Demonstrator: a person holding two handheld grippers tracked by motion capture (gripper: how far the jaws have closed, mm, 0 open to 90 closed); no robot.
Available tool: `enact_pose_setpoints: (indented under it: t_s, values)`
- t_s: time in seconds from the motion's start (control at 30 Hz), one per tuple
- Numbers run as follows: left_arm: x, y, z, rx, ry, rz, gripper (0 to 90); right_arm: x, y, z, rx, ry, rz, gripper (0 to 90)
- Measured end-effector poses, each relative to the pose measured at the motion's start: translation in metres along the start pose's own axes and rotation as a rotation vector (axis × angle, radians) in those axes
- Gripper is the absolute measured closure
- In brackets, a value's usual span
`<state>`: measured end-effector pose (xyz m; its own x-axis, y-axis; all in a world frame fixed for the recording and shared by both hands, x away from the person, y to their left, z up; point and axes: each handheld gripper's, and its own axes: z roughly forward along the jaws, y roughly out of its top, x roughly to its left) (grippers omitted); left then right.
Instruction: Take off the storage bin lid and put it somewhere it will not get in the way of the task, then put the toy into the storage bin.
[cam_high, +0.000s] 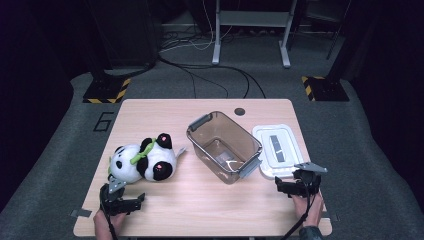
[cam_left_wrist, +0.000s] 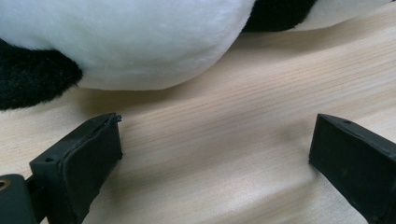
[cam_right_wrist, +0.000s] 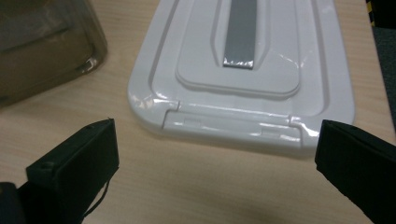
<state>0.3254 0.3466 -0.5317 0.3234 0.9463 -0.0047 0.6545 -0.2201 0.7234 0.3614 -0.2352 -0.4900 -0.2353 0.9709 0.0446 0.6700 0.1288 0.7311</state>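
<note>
A black-and-white panda plush (cam_high: 142, 161) with a green band lies on the left half of the wooden table (cam_high: 210, 207). Just in front of it my left gripper (cam_high: 122, 198) rests low on the table, open; in the left gripper view its jaws stand wide apart (cam_left_wrist: 215, 154) with bare wood between them and the panda (cam_left_wrist: 140, 42) a short way ahead. A clear plastic box (cam_high: 223, 146) with grey latches stands in the middle. To its right lies a white lid (cam_high: 277, 149). My right gripper (cam_high: 296, 181) is open, facing the lid's near edge (cam_right_wrist: 233, 126); nothing sits between its jaws (cam_right_wrist: 217, 158).
The clear box's corner (cam_right_wrist: 42, 42) is to the left of the lid in the right gripper view. A dark round hole (cam_high: 240, 111) sits at the table's far edge. Beyond the table are grey carpet, cables and metal stands (cam_high: 217, 35).
</note>
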Motion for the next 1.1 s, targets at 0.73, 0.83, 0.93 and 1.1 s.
enact_pose_setpoints:
  t_s: [0.73, 0.83, 0.93, 1.1]
  values:
    - [0.0, 0.0, 0.0, 0.003, 0.0, -0.004, 1.9, -0.008, -0.044, 0.006, 0.038, -0.036, 0.017, 0.0]
    - [-0.001, 0.0, 0.0, -0.005, 0.001, -0.008, 1.9, -0.005, -0.046, 0.007, 0.04, -0.059, 0.002, 0.0]
    - [-0.001, 0.0, 0.0, -0.006, 0.003, -0.006, 2.3, -0.004, -0.047, 0.007, 0.029, -0.066, 0.008, 0.0]
    - [-0.001, 0.0, 0.0, -0.008, 0.004, -0.01, 2.5, -0.005, -0.048, 0.006, 0.022, -0.066, 0.01, 0.0]
